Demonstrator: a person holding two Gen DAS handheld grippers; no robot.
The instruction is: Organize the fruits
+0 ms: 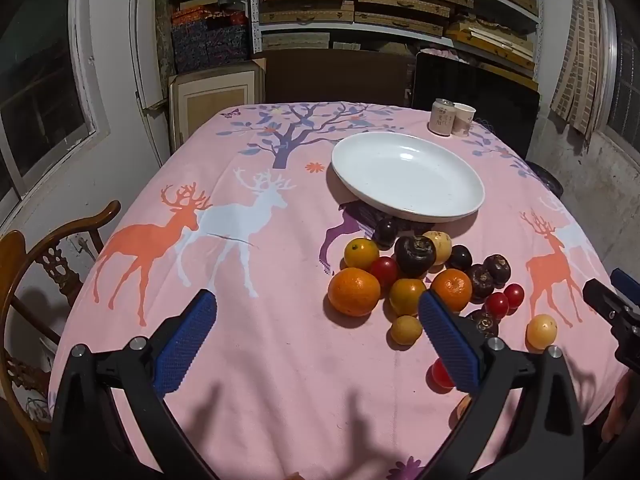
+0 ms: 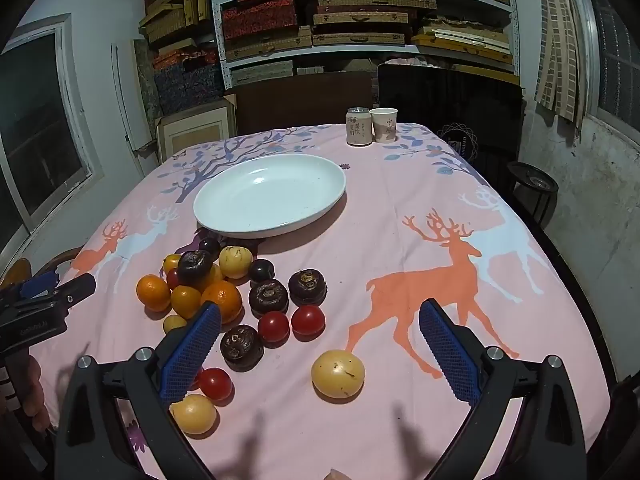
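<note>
A pile of fruit lies on the pink deer tablecloth: tangerines (image 1: 353, 291) (image 2: 223, 300), cherry tomatoes (image 2: 307, 320), dark water chestnuts (image 2: 268, 298) and yellow round fruits (image 2: 338, 373) (image 1: 541, 331). An empty white plate (image 1: 408, 176) (image 2: 270, 194) stands just beyond the pile. My left gripper (image 1: 318, 320) is open and empty, hovering left of the pile. My right gripper (image 2: 320, 334) is open and empty above the near fruits, with a yellow fruit between its fingers' line of view. The right gripper also shows at the right edge of the left wrist view (image 1: 612, 308).
A drink can (image 2: 359, 126) and a paper cup (image 2: 384, 125) stand at the table's far edge. A wooden chair (image 1: 48, 264) is at the left side. Dark chairs and shelves of boxes stand behind the table. A black stool (image 2: 532, 184) is at the right.
</note>
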